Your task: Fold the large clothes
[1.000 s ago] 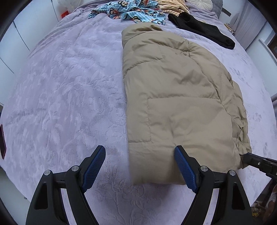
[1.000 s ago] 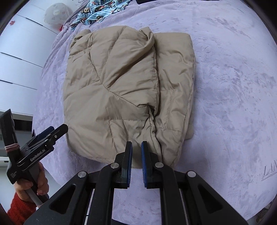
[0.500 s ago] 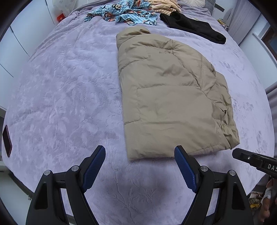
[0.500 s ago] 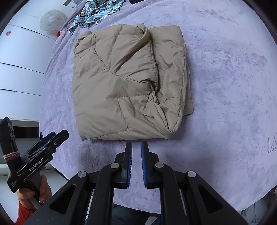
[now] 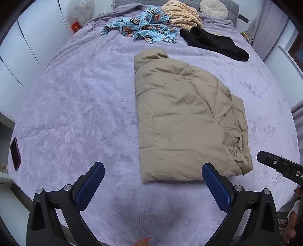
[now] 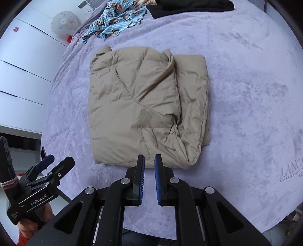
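While one jacket [image 5: 185,121] lies folded (two tools [image 5: 153,187] [image 6: 149,177] opening).

The left gripper [image 5: 153,184] is held pointing steeply downward, its jaws spread wide and opening, nothing gripped between them; the right gripper [image 6: 149,175] is likewise angled down, its jaws opening from a narrow gap, nothing caught between the pads.

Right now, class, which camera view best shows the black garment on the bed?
The left wrist view: the black garment lies whole on the purple blanket, beyond the folded beige jacket. The right wrist view catches only its lower edge, cut by the frame's top.
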Available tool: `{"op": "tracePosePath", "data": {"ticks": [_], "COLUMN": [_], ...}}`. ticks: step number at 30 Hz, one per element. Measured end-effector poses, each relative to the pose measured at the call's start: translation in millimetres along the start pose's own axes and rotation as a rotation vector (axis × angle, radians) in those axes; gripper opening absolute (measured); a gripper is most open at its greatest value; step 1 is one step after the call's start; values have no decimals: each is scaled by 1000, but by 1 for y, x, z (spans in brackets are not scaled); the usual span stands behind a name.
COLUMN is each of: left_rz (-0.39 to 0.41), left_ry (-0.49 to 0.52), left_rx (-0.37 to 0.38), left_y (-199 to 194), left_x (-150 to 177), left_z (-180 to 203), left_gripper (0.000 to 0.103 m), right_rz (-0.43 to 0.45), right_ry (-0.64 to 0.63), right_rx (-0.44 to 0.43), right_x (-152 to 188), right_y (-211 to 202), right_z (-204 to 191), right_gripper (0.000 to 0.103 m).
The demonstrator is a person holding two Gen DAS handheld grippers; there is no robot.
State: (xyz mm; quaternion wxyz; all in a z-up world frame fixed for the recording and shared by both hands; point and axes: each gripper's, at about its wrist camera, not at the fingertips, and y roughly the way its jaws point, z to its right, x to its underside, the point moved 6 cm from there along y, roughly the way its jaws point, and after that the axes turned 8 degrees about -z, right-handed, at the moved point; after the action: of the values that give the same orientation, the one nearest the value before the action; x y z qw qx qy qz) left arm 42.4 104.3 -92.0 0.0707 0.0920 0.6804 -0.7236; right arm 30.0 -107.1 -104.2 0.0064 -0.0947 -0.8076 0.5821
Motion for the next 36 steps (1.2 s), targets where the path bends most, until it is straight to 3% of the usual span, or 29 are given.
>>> {"op": "tracePosePath", "data": {"ticks": [1,2,3,15,25,36], "left_rz": [12,19,29,158,217,215], "left_ry": [1,7,14,-45,-56,-56], "left_rx": [-21,-45,-65,-32,-66,-59], "left_y": [-5,-10,-15,-80,-110,-115], "left_x": [-4,-7,-10,-44,-51,-49], "left_z": [-1,-2,-3,-7,-7,-6], "left_gripper": [103,103,103,103,103,103], "right_rz": [23,45,85,313,315,322], "right_ry": [1,3,2,-70,-83,-76], "right_rx": [3,-1,-7,182,170,176], "right_x": [-4,-8,-12,-43,-42,-42], "right_y": [-7,-14,-25,-102,-120,-123], "right_z": [-2,-4,-7,-35,-49,-47], "right_gripper": [53,89,96,103,103,103]}}
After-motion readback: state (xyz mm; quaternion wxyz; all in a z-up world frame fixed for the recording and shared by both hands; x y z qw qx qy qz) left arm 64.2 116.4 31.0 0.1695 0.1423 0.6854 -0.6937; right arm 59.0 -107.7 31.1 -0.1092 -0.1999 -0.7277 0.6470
